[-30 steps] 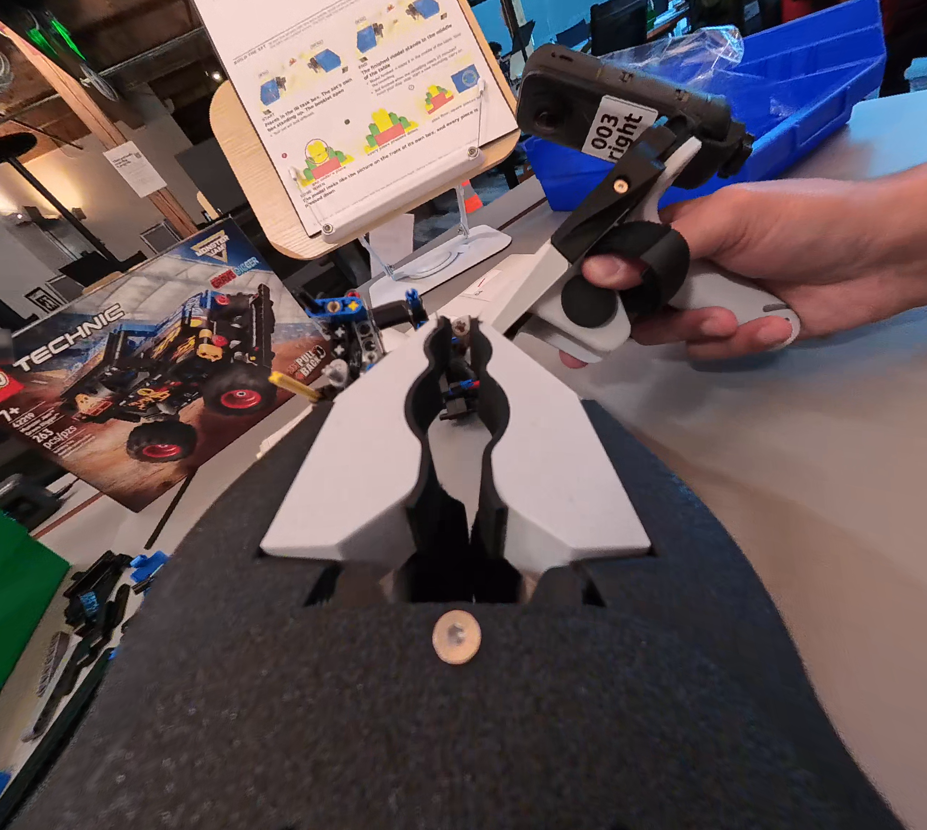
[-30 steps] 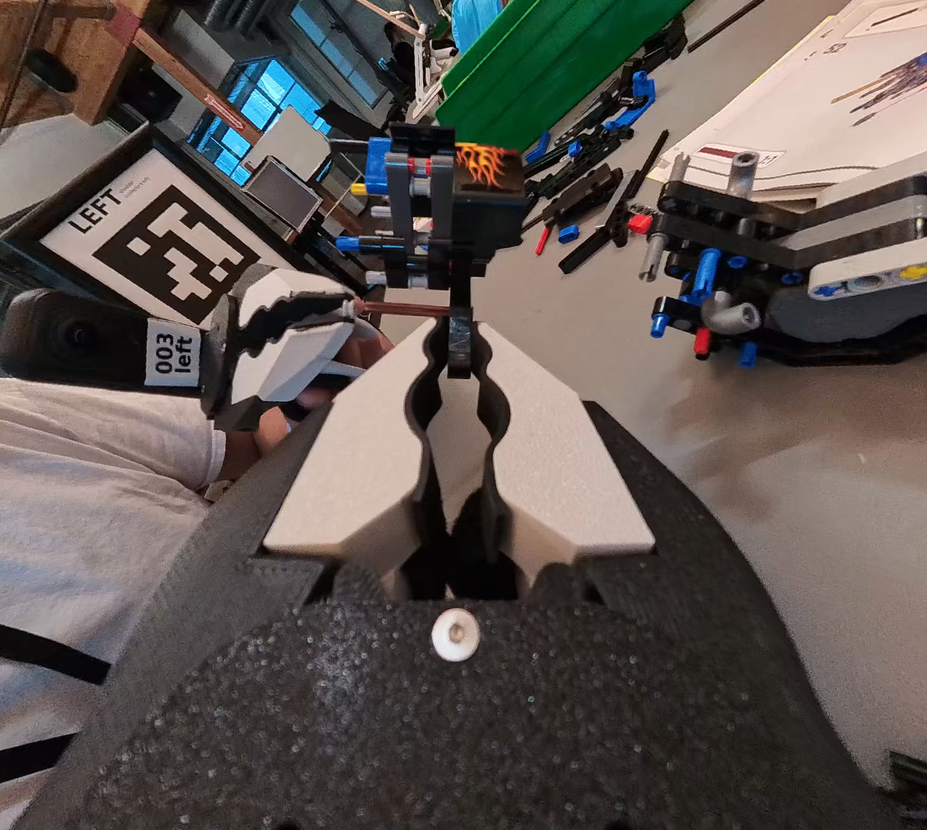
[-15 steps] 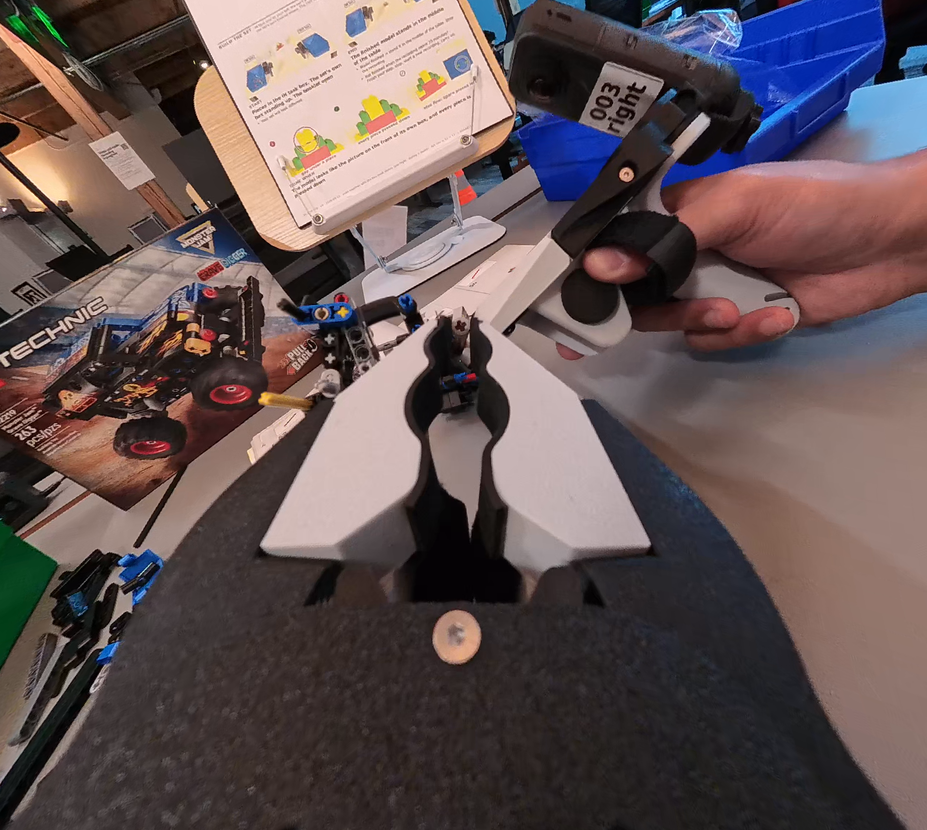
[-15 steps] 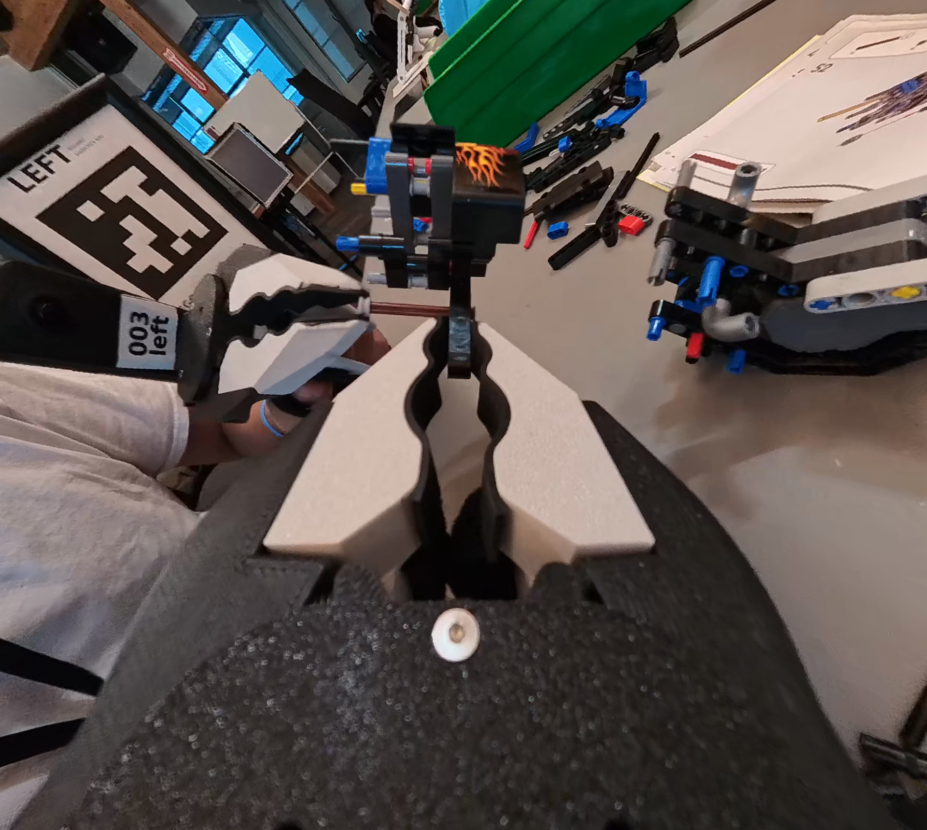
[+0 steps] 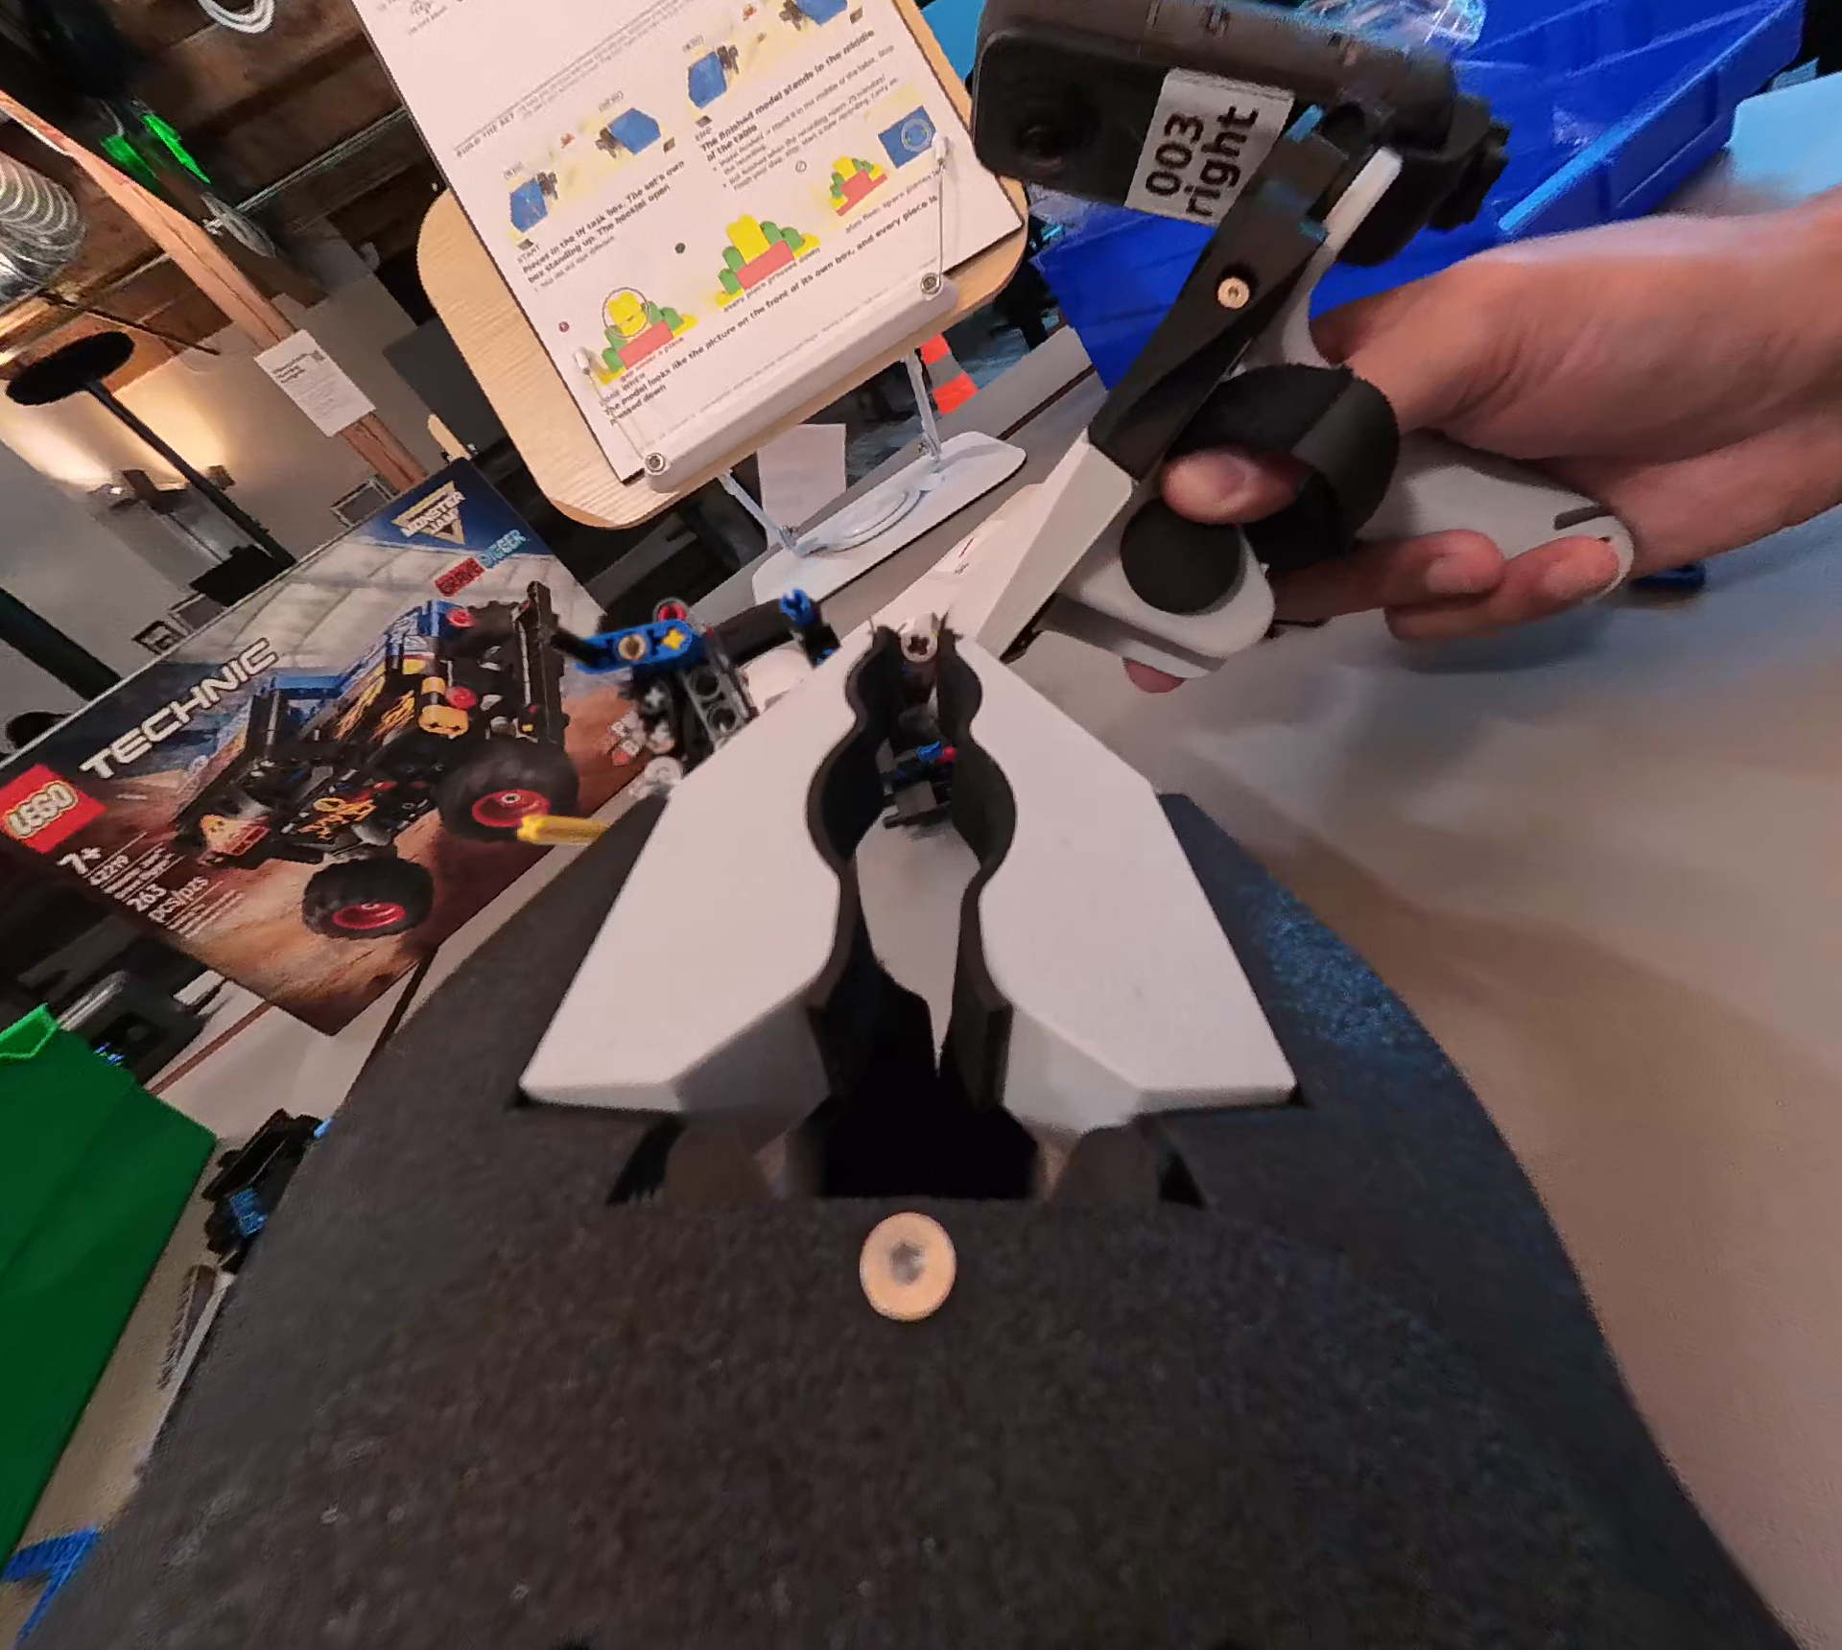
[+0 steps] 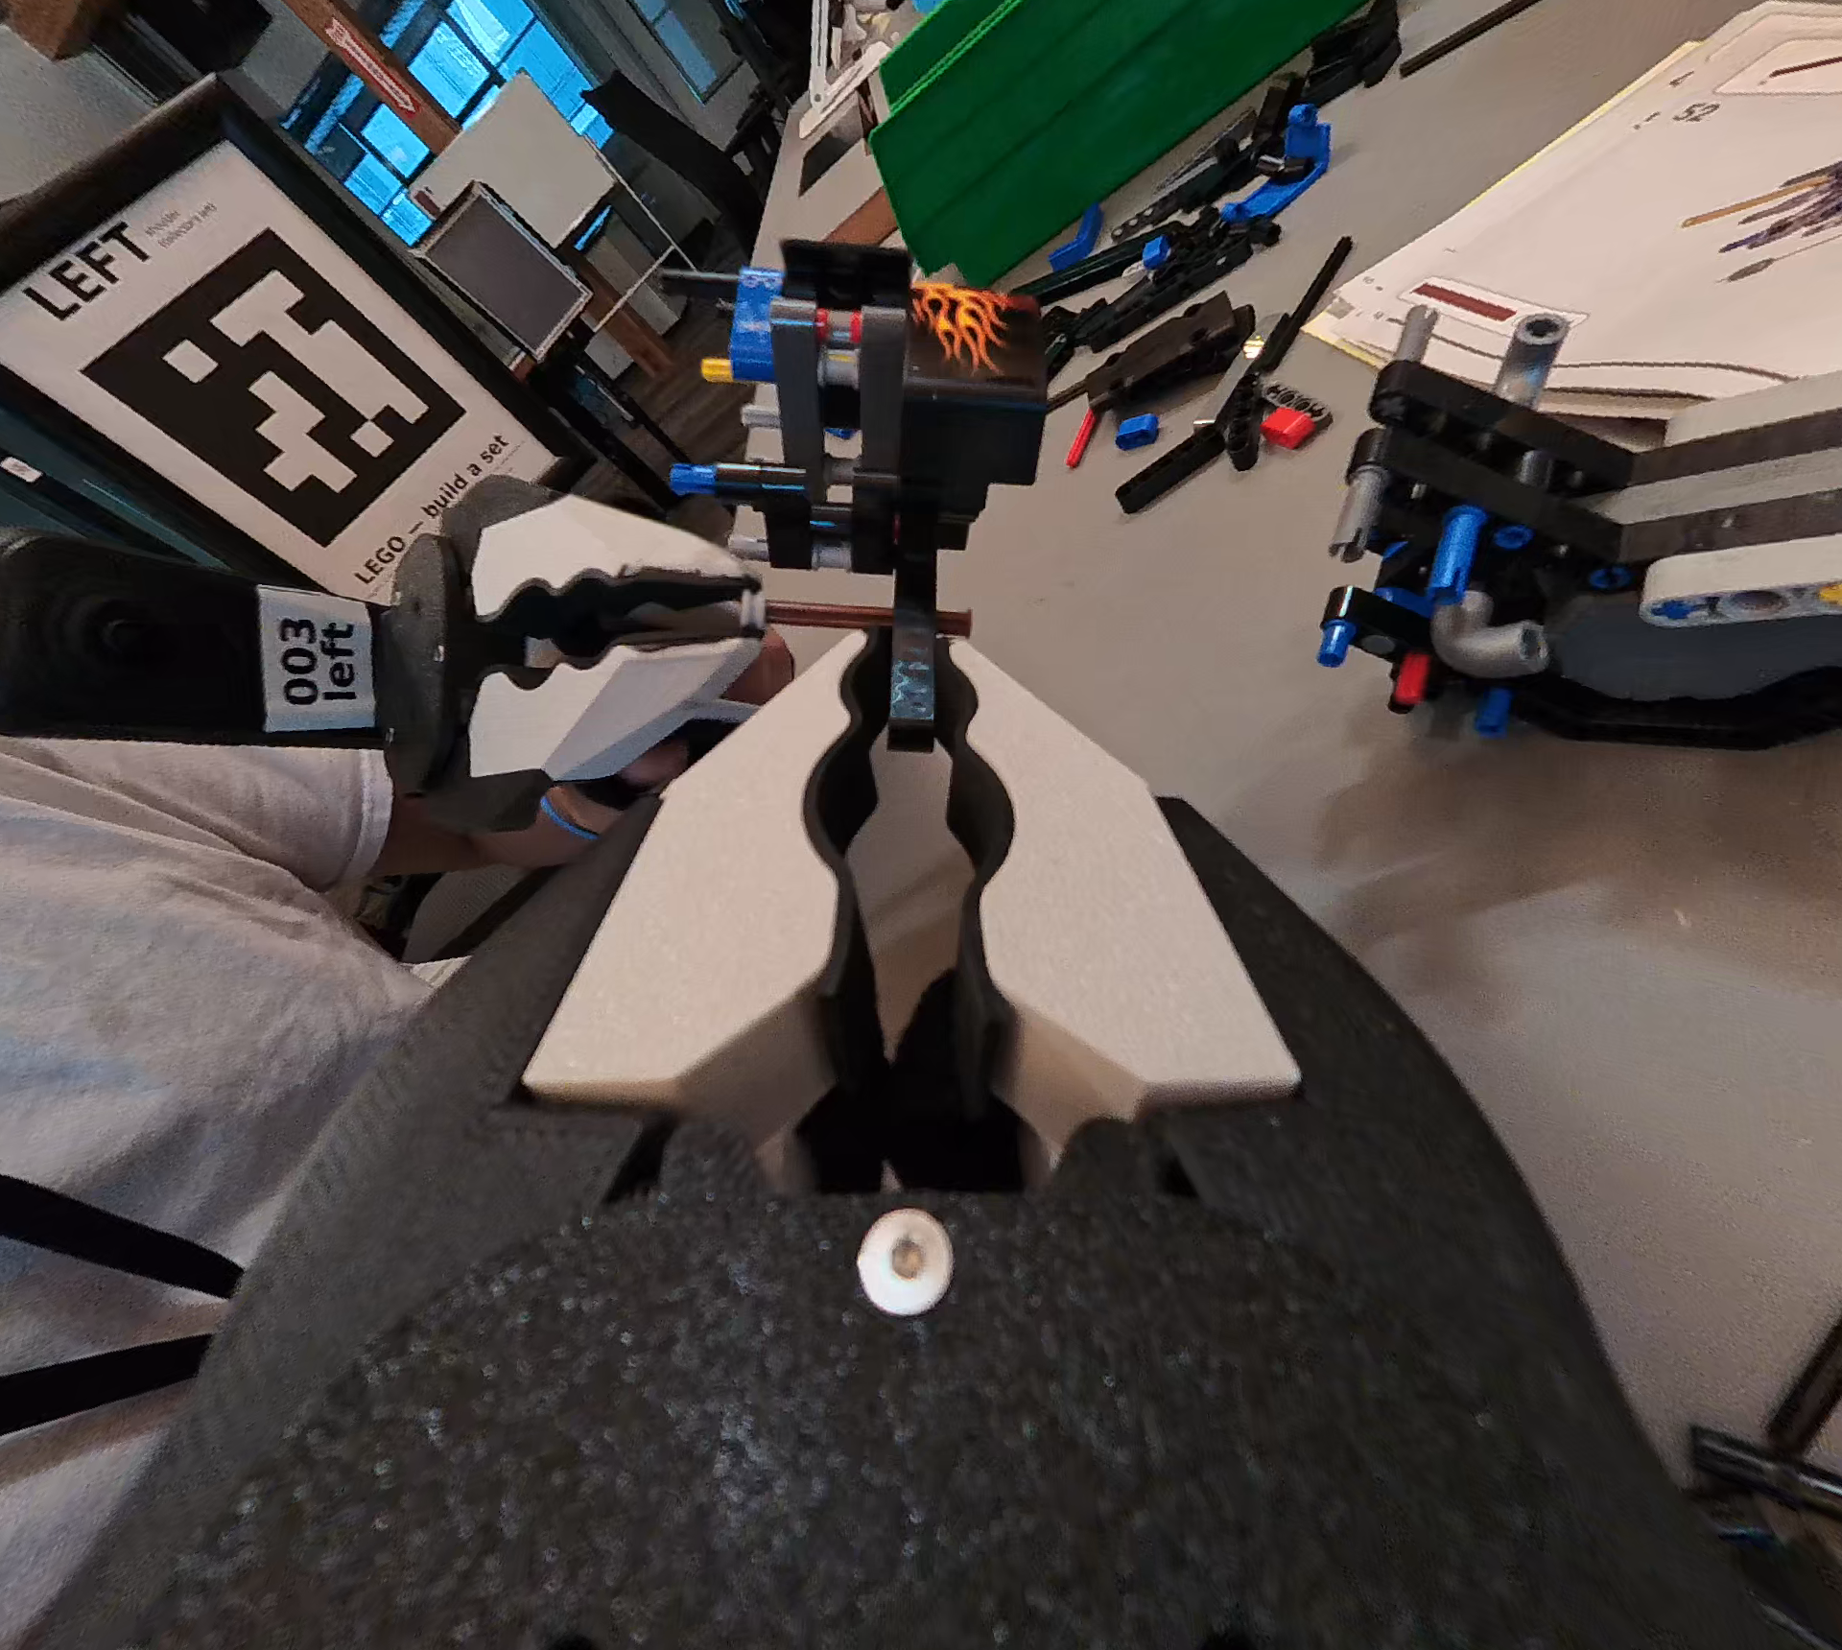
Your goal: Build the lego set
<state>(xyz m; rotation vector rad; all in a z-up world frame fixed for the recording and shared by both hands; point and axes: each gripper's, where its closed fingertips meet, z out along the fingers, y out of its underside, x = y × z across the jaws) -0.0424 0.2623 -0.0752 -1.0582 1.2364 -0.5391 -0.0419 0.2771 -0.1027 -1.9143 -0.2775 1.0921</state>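
My right gripper (image 6: 912, 685) is shut on the black beam at the bottom of a small black sub-assembly (image 6: 897, 416) with a flame sticker and blue pins, held upright above the table. My left gripper (image 6: 748, 610) comes in from the left, shut on a thin brown axle (image 6: 837, 613). The axle passes through a hole in the beam and its end pokes out on the right. In the left wrist view my left gripper (image 5: 915, 655) is closed with the axle's end (image 5: 917, 643) at its tips, and the sub-assembly (image 5: 698, 675) shows just beyond.
A partly built black and grey chassis (image 6: 1595, 526) lies on the grey table (image 6: 1495, 954) to the right, beside an open instruction booklet (image 6: 1645, 227). Loose black, blue and red parts (image 6: 1196, 366) lie before a green bin (image 6: 1146, 7). The set's box (image 5: 299, 735), an instruction stand (image 5: 678, 137) and a blue bin (image 5: 1595, 87) stand behind. Less than 4 cm separates the two grippers' tips.
My left gripper has moved closer to the sub-assembly. The brown axle has slid through the beam's hole and now sticks out on the far side. My right gripper has held its grip.
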